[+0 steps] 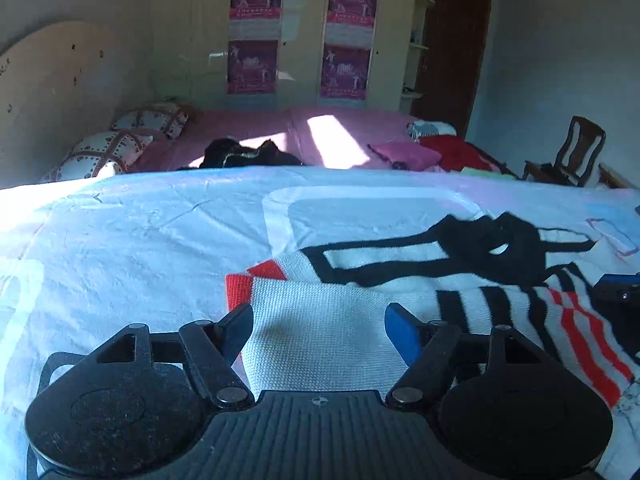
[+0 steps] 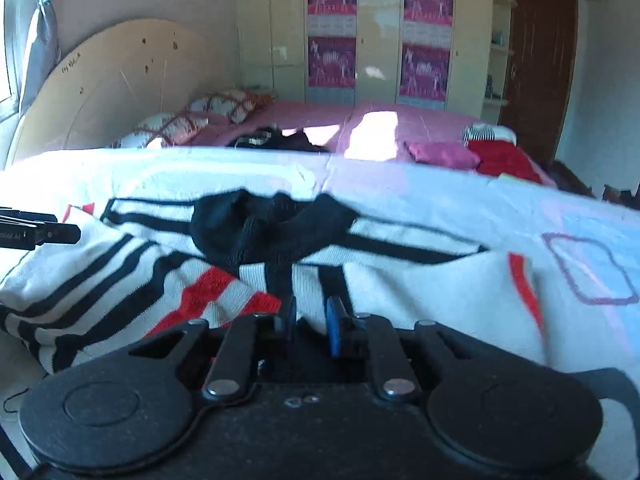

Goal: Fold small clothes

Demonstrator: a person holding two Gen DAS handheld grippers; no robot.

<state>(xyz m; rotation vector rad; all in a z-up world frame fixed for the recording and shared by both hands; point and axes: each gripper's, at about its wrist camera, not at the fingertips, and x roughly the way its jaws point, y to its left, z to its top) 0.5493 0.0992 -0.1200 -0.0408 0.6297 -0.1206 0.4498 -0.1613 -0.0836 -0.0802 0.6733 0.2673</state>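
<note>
A small white knitted sweater (image 1: pixel 360 320) with black and red stripes and a black collar lies on the pale sheet (image 1: pixel 120 248). My left gripper (image 1: pixel 320 330) is open, its fingers on either side of the sweater's white near edge. In the right wrist view my right gripper (image 2: pixel 312 314) is shut on a fold of the sweater (image 2: pixel 420 280) at its near hem. The left gripper's finger shows at the left edge of that view (image 2: pixel 40 234). The right gripper's body shows at the right edge of the left wrist view (image 1: pixel 620 292).
Beyond the sheet lies a pink bed (image 1: pixel 320 132) with patterned pillows (image 1: pixel 104 152), a dark garment (image 1: pixel 248 154), and pink (image 1: pixel 404 154) and red (image 1: pixel 456 152) clothes. A wooden chair (image 1: pixel 568 156) stands at the right. Cupboards (image 1: pixel 304 32) with posters line the back wall.
</note>
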